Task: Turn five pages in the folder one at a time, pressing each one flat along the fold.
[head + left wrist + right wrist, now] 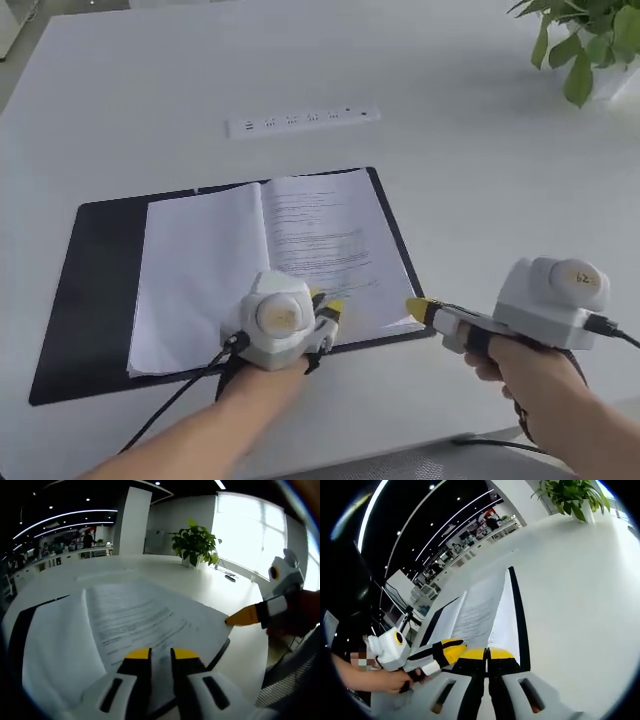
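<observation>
1. White workbench [480,200] in an open office with strip ceiling lights. A white power strip [303,121] lies on the far side. A potted plant [585,40] stands at the far right corner.
2. Black folder [100,290] lies open and flat on the bench, near the front edge, well apart from the power strip.
3. Blank page [195,270] lies on the folder's left half. Its inner edge rises slightly at the fold. The black cover shows bare to its left.
4. Printed page [325,240] lies on the right half, flat, with lines of text facing up.
5. Left gripper [328,308] sits at the folder's near edge, close to the fold, with its yellow tips over the bottom of the printed page. In the left gripper view the jaws stand slightly apart. A narrow gap shows between them with paper visible through it. I cannot tell whether the tips touch the sheet.
6. Right gripper [420,308] is at the folder's near right corner, pointing left toward the page edge. In the right gripper view the jaws are closed tip to tip with nothing seen between them. The tip is just beside the corner, and contact is not clear.
7. Both grippers are near each other along the near edge, apart, with the lower right part of the printed page between them.
8. A black cable [170,405] trails from the left gripper toward the near edge of the bench.
</observation>
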Demonstrator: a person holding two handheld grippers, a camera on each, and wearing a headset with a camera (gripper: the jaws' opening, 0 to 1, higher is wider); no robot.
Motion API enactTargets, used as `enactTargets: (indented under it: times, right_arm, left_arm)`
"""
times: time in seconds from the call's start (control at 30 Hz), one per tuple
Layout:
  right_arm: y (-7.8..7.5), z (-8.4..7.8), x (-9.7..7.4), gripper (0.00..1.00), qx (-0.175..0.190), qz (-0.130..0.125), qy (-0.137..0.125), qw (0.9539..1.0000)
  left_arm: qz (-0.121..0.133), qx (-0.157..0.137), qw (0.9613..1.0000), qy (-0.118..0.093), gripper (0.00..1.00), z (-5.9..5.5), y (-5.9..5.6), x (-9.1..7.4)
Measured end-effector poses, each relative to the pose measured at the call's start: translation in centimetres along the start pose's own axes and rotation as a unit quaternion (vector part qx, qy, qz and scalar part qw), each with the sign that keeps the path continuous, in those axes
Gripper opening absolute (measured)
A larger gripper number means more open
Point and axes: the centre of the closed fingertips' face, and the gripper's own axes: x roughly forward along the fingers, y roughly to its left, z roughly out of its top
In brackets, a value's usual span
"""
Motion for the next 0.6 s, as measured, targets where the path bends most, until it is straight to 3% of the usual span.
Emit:
enactTargets:
  times: [0.17,0.6]
  right_arm:
    - [2.2,0.7,-0.5,0.0,-0.029,0.022,-0.008,0.9993]
    - [7.9,1.5,-1.1,0.0,-0.05,0.068,-0.033,0.9959]
  left_arm:
    - [-0.016,0.001,0.9997,-0.019,0.16,1.1,0.2,-2.1]
    - [-0.006,-0.002,0.9981,-0.061,0.18,3.4,2.8,-8.1]
